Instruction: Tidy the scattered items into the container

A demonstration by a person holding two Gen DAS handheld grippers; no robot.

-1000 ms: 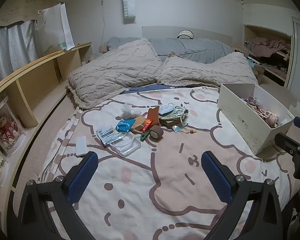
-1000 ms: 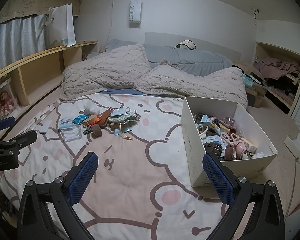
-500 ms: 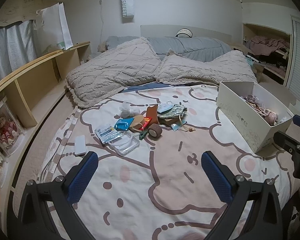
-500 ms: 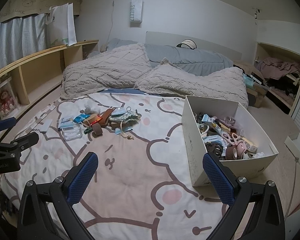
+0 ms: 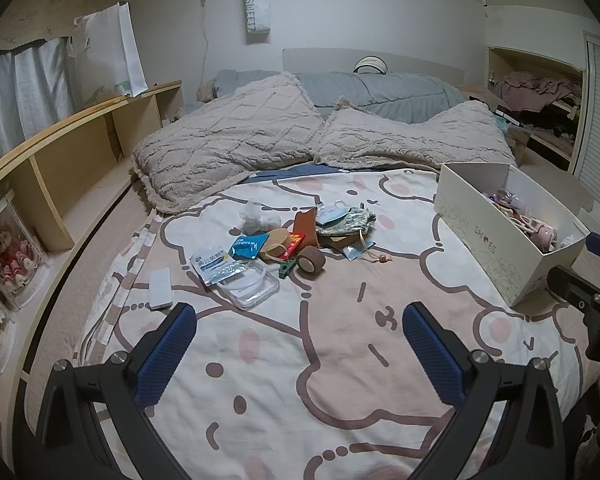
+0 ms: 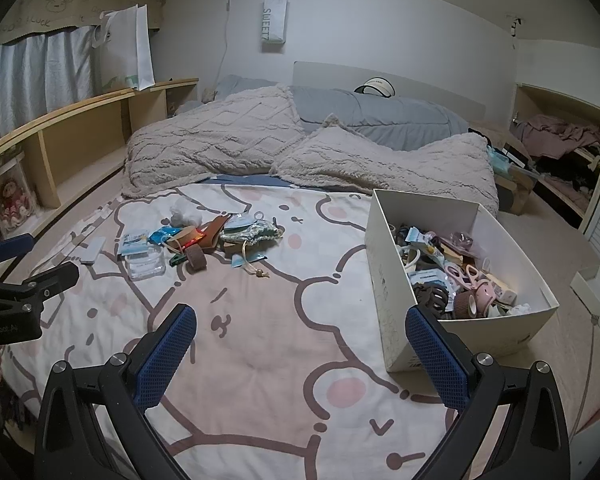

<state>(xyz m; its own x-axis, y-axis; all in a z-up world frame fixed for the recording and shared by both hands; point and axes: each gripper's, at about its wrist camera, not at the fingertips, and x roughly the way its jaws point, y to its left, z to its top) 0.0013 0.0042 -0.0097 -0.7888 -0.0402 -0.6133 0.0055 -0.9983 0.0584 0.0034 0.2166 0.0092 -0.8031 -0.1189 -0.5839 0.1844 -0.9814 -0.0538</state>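
Both claws are being held spread wide and empty above the bed (image 5: 340, 380): the left claw (image 5: 300, 354) is being aimed toward the pile of scattered items (image 5: 284, 240), and the right claw (image 6: 300, 354) is being held nearer the box (image 6: 384, 280), which is sitting on the bed's right side, well apart from the pile.

The pile is being crowded into a tight cluster near the middle of the bed, in front of the pillows (image 5: 236, 144). The roll of tape (image 5: 311, 259) is lying on its side with its open end turned toward the left camera, touching the green clip (image 5: 285, 270) and just beside the red packet (image 5: 293, 243). The flat clear case (image 5: 249, 285) is being overlapped by a white sachet (image 5: 214, 264), and the white bar (image 5: 160, 290) is lying apart, its long axis running away from the camera.

Several risks are being posed. Two items could be caught at once, because so many are touching. The roll could be nudged and sent rolling, since it is resting on its curved face. The thin sachets and the case could be missed or have bedding pinched with them, as they are lying flat on soft fabric. The cord of the drawstring pouch (image 5: 346, 221) could be snagged and neighbours dragged along.
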